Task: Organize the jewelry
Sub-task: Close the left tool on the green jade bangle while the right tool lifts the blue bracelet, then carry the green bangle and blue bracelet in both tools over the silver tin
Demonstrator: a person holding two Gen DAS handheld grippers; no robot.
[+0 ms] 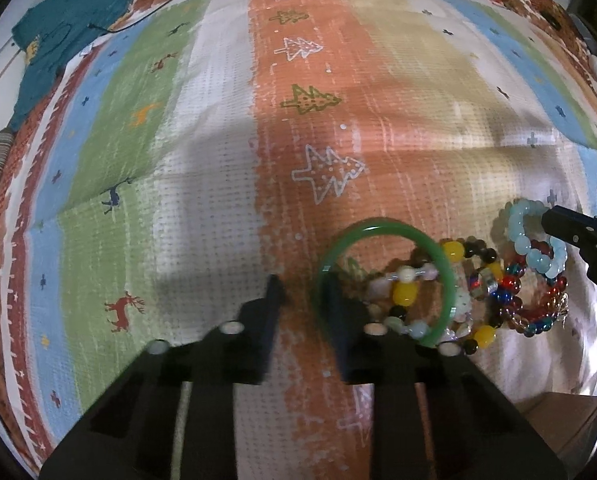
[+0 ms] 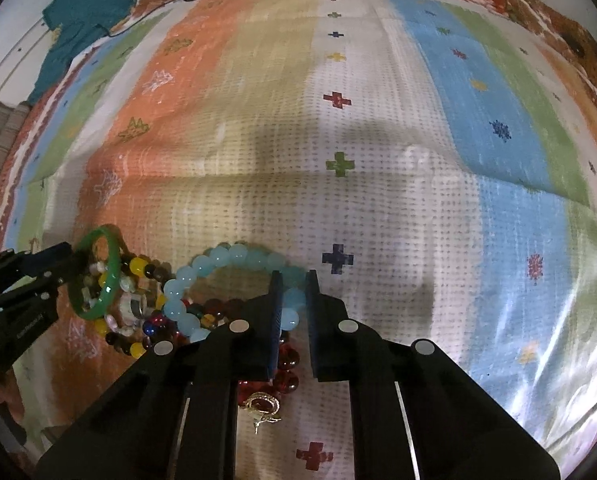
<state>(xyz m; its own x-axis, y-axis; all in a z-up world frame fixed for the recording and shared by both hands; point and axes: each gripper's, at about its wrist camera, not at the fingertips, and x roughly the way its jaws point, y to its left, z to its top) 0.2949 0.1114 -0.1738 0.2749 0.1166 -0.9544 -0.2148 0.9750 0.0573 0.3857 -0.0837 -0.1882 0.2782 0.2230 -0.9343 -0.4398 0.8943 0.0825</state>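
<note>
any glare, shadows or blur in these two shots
Left wrist view: strong fisheye bending at the edges, broad soft shadows across the striped cloth, white glare on the cloth at lower right, left hand-held gripper slightly smeared. Right wrist view: bright sheen down the cloth's right side, grey shadow mid-frame, pale blue bead bracelet fairly sharp.

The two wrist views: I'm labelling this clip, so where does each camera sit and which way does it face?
Left wrist: on the left gripper, looking steeply down at the striped patterned cloth; its black fingers close on the green glass bangle.
Right wrist: on the right gripper, also looking down; its fingers pinch the pale blue beaded bracelet.
Shared: the bangle, the blue bracelet, the pile of mixed coloured bead bracelets, and each other's gripper.
</note>
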